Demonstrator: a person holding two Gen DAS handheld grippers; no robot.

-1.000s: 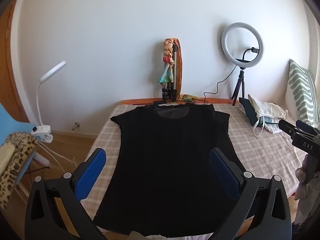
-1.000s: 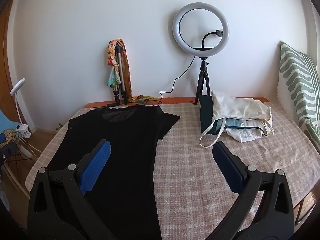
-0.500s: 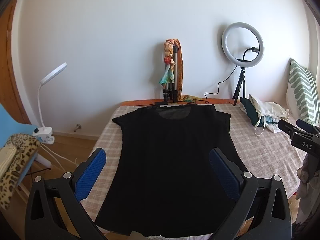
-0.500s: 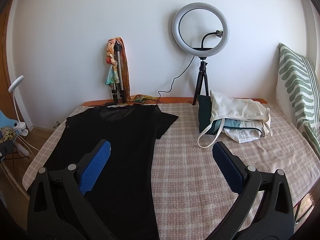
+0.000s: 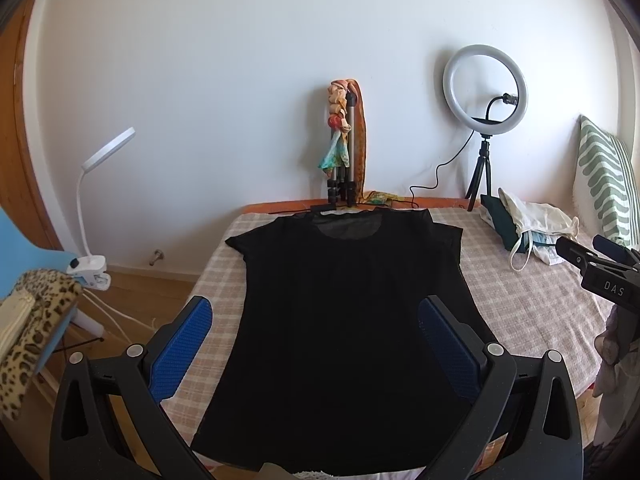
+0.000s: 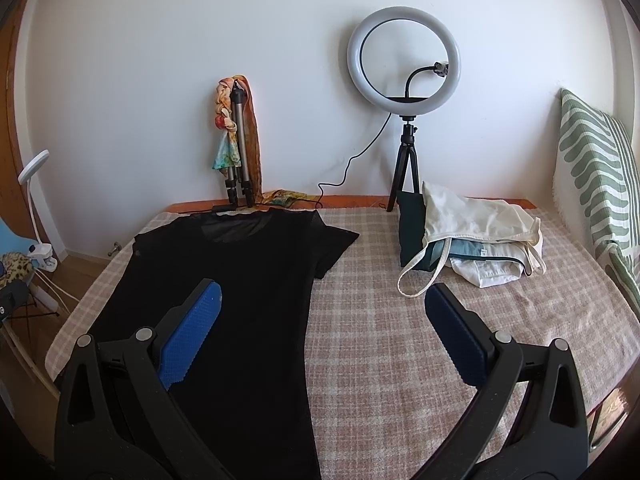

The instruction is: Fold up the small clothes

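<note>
A black short-sleeved T-shirt (image 5: 348, 312) lies flat, neck toward the wall, on the plaid-covered bed (image 5: 532, 304). It also shows in the right wrist view (image 6: 236, 280), on the left part of the bed (image 6: 400, 340). My left gripper (image 5: 316, 316) is open and empty, held above the shirt's lower half. My right gripper (image 6: 322, 300) is open and empty, above the shirt's right edge. The right gripper's body shows at the right edge of the left wrist view (image 5: 600, 272).
A pile of clothes with a white tote bag (image 6: 472, 236) lies at the back right. A ring light on a tripod (image 6: 404, 64) and a folded tripod with a scarf (image 6: 238, 144) stand by the wall. A striped cushion (image 6: 592, 184) leans at the right. A desk lamp (image 5: 96, 200) stands left of the bed.
Both grippers have drawn slightly back and up from the bed; the shirt looks a little farther away. Both stay open. The shirt has not moved.
</note>
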